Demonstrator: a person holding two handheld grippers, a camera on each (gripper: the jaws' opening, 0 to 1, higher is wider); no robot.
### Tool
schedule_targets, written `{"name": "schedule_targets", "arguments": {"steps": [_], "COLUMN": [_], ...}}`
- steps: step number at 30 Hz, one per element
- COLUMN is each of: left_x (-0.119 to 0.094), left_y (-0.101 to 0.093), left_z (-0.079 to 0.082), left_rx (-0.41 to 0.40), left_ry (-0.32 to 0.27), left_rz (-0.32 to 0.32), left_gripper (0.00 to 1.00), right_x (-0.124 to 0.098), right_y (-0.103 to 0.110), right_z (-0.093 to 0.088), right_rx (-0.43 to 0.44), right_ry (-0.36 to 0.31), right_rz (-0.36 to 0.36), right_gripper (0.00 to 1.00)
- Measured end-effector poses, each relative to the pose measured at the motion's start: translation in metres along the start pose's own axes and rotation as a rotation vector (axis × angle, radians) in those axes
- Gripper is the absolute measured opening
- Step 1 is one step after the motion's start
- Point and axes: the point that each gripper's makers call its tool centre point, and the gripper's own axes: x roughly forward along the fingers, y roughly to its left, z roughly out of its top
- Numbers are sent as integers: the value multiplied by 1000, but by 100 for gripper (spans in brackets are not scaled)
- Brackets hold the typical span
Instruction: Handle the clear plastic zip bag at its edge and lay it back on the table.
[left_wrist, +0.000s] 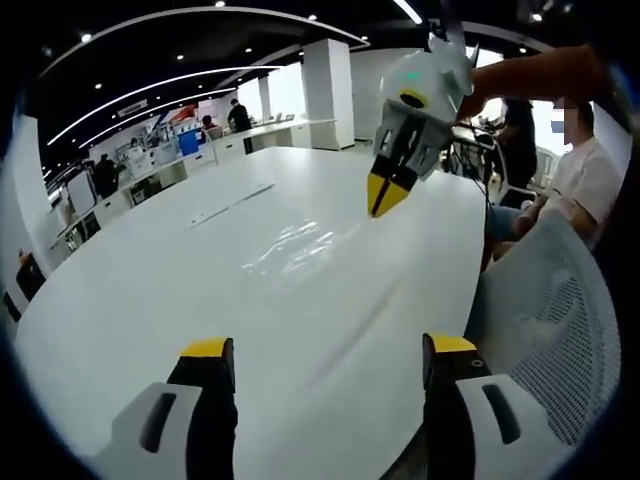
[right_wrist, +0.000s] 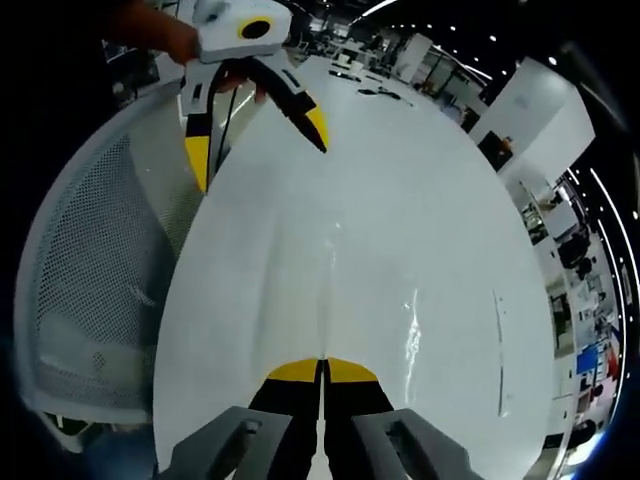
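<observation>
The clear zip bag (left_wrist: 290, 250) lies flat mid-table on the white table (left_wrist: 150, 300), visible mainly as glare and wrinkles. The left gripper (left_wrist: 330, 365) hovers at the near edge, jaws wide apart and empty, the bag well ahead of its tips. The right gripper (left_wrist: 385, 195) hangs just past the bag's far-right corner, yellow tips pressed together; whether they pinch the film cannot be told. A mesh chair (left_wrist: 560, 320) stands beside the table edge.
</observation>
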Motion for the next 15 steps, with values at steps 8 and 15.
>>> {"name": "schedule_targets", "arguments": {"steps": [8, 15], "left_x": [3, 4], "left_y": [-9, -13], "left_z": [5, 11], "left_rx": [33, 48], "left_ry": [6, 7], "left_rz": [-20, -32], "left_gripper": [71, 68], "right_x": [-5, -8], "right_y": [6, 10], "right_z": [4, 7], "right_rx": [-16, -32], "right_ry": [-1, -9], "right_rz": [16, 25], "right_gripper": [0, 0]}}
